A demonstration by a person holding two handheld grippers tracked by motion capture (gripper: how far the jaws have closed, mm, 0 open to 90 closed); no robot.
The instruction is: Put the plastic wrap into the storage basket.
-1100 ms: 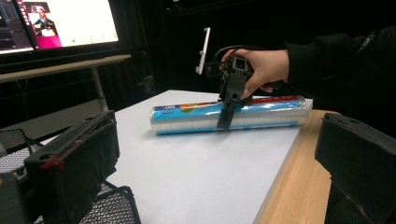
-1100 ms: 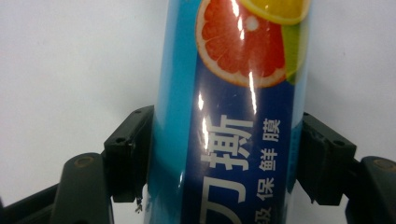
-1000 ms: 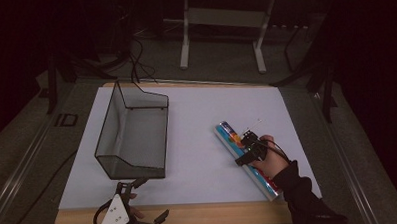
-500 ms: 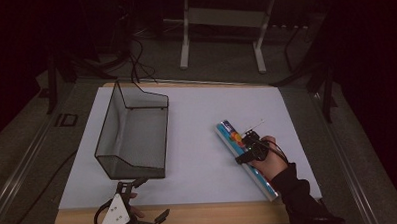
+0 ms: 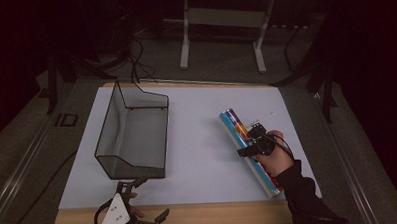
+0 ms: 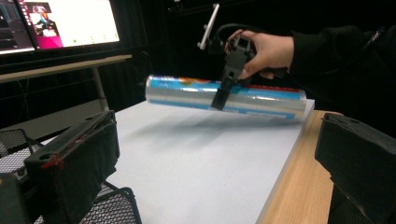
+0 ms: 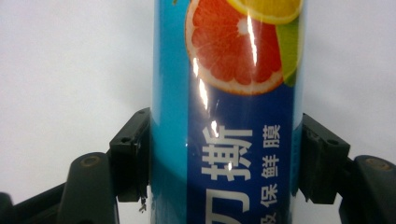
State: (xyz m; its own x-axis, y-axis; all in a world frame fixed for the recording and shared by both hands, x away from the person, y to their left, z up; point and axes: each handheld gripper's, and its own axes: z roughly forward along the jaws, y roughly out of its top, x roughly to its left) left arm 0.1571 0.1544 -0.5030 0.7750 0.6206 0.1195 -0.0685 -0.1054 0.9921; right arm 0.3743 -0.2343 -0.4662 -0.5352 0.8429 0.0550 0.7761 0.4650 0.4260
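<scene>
Right gripper view: roll between gripper jaws

Black sleeve; black claw, trailing cable.

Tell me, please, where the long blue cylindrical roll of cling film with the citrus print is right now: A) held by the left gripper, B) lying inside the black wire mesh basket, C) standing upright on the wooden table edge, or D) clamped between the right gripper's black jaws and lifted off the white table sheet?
D: the right gripper clamps the blue roll of cling film above its shadow on the white sheet.
</scene>
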